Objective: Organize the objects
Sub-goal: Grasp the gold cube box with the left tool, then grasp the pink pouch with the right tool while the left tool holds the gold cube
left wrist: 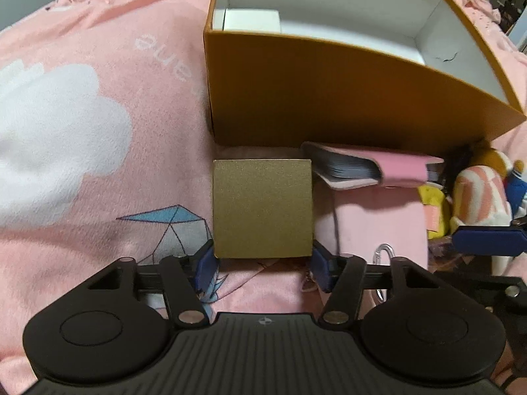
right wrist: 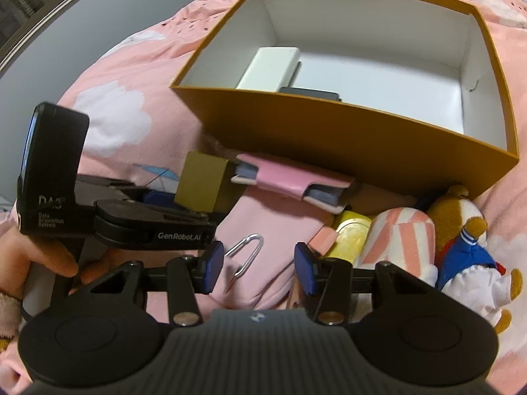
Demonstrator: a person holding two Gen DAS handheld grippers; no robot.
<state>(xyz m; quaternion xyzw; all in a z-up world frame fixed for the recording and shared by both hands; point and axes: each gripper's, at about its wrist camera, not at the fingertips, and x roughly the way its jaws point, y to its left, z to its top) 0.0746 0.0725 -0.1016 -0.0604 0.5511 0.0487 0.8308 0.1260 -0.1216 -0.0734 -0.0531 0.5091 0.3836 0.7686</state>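
A small gold cardboard box (left wrist: 262,209) sits on the pink blanket in front of the big orange box (left wrist: 329,92). My left gripper (left wrist: 263,261) is shut on it, with a blue pad against each side near its lower edge. In the right wrist view the gold box (right wrist: 201,181) stands between those fingers. My right gripper (right wrist: 258,266) is open above a pink pouch (right wrist: 273,230) with a silver carabiner (right wrist: 245,253); nothing is between its pads. The orange box (right wrist: 329,138) is white inside and holds a white box (right wrist: 270,69) and a dark flat item (right wrist: 309,93).
A pink card wallet (right wrist: 290,177) lies against the orange box's front wall. At the right are a yellow item (right wrist: 352,233) and a plush toy in blue and white (right wrist: 461,240). A person's hand (right wrist: 33,263) holds the left tool. Pink cloud-print bedding (left wrist: 82,131) spreads to the left.
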